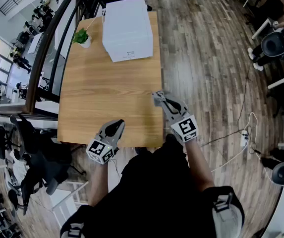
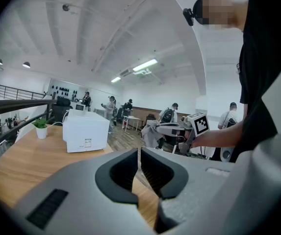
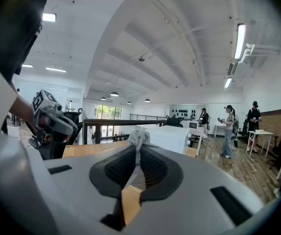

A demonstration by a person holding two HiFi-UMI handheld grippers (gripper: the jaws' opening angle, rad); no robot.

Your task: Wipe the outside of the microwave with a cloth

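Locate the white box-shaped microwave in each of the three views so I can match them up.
Head view: the white box-shaped microwave sits top centre, at the far end of the light wooden table.
Left gripper view: the microwave is left of centre, in the middle distance.
Right gripper view: the microwave is near centre, just right of the grey cloth.
Shared landmark: the table beneath it.

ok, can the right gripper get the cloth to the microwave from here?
Probably, with a lean forward: right gripper is shut on the cloth, only bare table lies between it and the microwave, and the plant stands off to one side.
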